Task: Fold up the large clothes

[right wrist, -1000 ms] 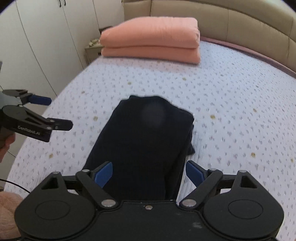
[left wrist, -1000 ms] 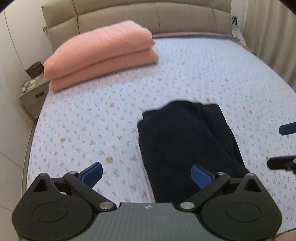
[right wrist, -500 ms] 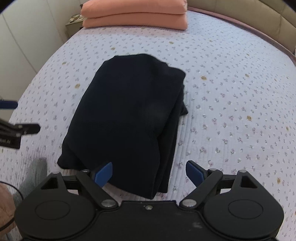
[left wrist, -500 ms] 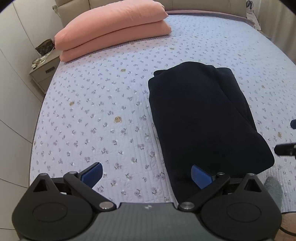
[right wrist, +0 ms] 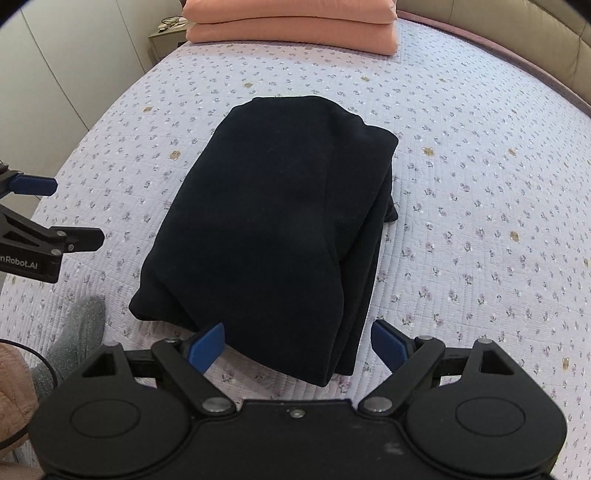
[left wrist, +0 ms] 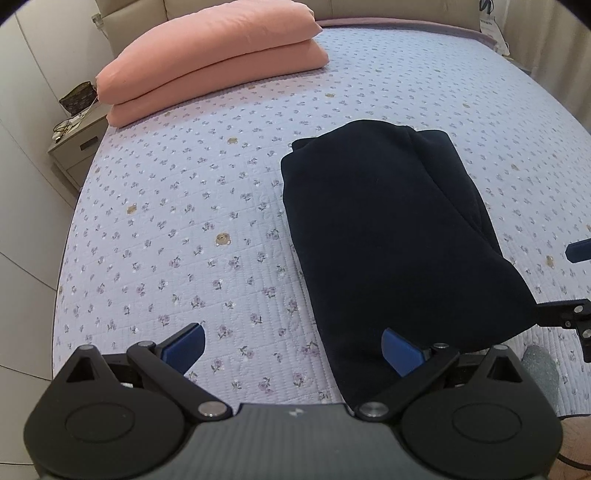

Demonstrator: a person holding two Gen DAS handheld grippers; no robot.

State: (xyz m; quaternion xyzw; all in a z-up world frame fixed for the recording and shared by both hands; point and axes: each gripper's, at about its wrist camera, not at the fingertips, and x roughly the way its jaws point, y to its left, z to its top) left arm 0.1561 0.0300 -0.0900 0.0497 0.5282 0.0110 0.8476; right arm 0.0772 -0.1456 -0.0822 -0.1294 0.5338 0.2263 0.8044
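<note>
The dark folded garment (right wrist: 280, 229) lies on the bed (right wrist: 480, 184), long axis running near to far — left gripper (left wrist: 291, 347) and right gripper (right wrist: 297, 341) both spread, empty.

Your folded garment (right wrist: 273, 229) is plain navy, nearly black, no print. It sits on a bed cover (left wrist: 192, 221) in pale lilac-blue w/ quilted grid, small purple flower sprigs & a few tan bear motifs. Folded quilt (left wrist: 210, 55) at the head: solid salmon pink. Headboard (right wrist: 517, 22) beige, w/ a mauve edge strip below it. Your left gripper (left wrist: 291, 349) & right gripper (right wrist: 297, 341): black bodies, blue fingers (left wrist: 184, 345). Nightstand (left wrist: 74, 147) grey-beige. Sock (right wrist: 79, 325) by the bed edge: speckled grey.
</note>
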